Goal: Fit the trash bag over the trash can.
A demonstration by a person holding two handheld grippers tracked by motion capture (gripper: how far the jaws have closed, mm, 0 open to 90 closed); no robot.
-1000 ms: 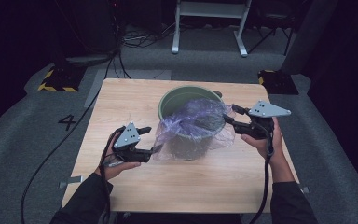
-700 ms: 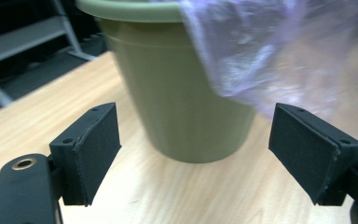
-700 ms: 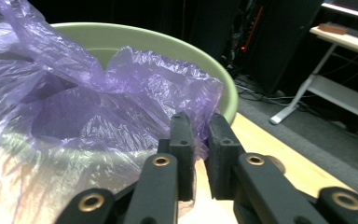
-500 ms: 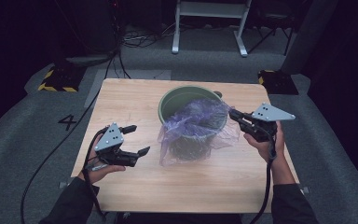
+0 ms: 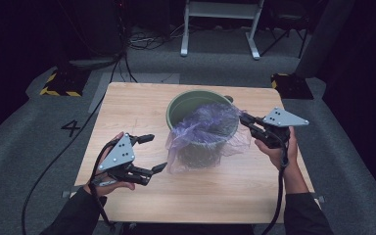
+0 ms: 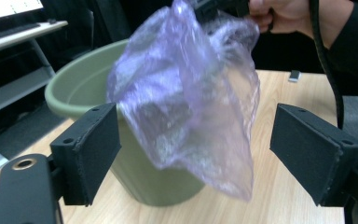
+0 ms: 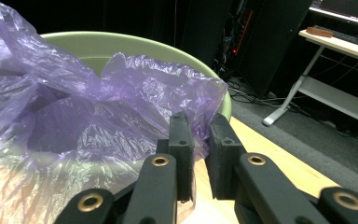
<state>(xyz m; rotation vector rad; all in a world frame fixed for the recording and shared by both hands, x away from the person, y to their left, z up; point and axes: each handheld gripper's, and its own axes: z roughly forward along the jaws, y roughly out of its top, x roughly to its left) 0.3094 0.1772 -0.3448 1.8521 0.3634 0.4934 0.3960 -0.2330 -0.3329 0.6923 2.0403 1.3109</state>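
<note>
While right gripper (image 5: 247, 122) pinches bag (image 5: 203, 134), left gripper (image 5: 149, 152) gapes.

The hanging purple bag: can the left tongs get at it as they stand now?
Probably yes. The left tongs are open and face the purple bag, which hangs over the green bucket with nothing between.

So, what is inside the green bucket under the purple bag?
The purple plastic bag drapes over the front rim of the green bucket and hangs down outside. Behind it, bare green inner wall shows. The bucket's bottom is covered by the bag, so any contents cannot be seen.
</note>
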